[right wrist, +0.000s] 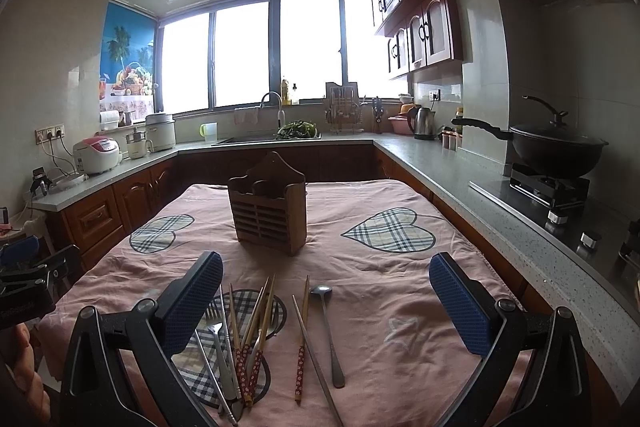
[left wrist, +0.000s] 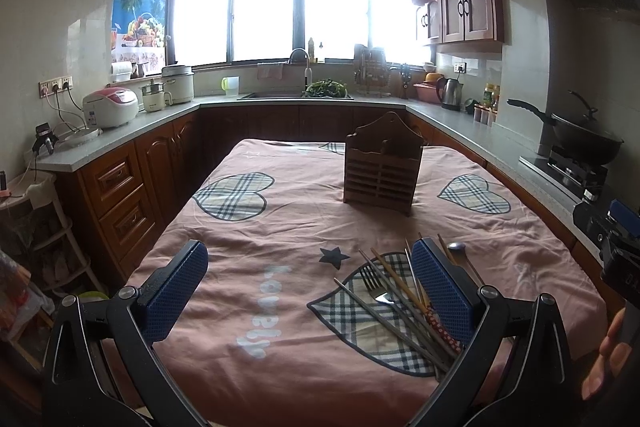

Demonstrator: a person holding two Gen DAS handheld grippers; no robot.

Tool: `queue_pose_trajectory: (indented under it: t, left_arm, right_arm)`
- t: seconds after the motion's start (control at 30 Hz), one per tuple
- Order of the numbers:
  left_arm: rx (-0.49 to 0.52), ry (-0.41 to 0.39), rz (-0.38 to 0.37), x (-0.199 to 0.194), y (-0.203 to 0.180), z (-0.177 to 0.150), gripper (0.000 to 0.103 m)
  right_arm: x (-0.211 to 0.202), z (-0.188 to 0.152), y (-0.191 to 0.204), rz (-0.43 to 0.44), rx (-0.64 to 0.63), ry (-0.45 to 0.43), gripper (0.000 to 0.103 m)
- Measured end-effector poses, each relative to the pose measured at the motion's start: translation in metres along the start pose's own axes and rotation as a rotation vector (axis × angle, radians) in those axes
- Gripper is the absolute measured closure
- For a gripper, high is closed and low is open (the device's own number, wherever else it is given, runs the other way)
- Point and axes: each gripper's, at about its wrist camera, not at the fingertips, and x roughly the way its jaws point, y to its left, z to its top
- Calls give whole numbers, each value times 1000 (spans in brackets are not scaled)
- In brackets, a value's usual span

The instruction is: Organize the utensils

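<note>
A slatted wooden utensil holder stands upright on the pink tablecloth. Nearer to me lies a loose pile: a fork, several wooden and metal chopsticks and a metal spoon. My left gripper hovers open over the cloth, its right finger above the pile. My right gripper is open too, straddling the spoon and two chopsticks without touching them.
Kitchen counters wrap around the table on three sides. A black wok sits on the stove at right, rice cookers at left, a sink under the windows. A hand shows at the left wrist view's right edge.
</note>
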Motion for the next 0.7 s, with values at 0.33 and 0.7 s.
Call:
queue_pose_trajectory:
  t: [0.33, 0.7]
  left_arm:
    - [0, -1, 2, -2, 0, 0, 0]
    - [-1, 8, 3, -1, 1, 1, 0]
  right_arm:
    - [-2, 0, 1, 3, -4, -1, 0]
    - [-2, 0, 3, 6, -3, 4, 0]
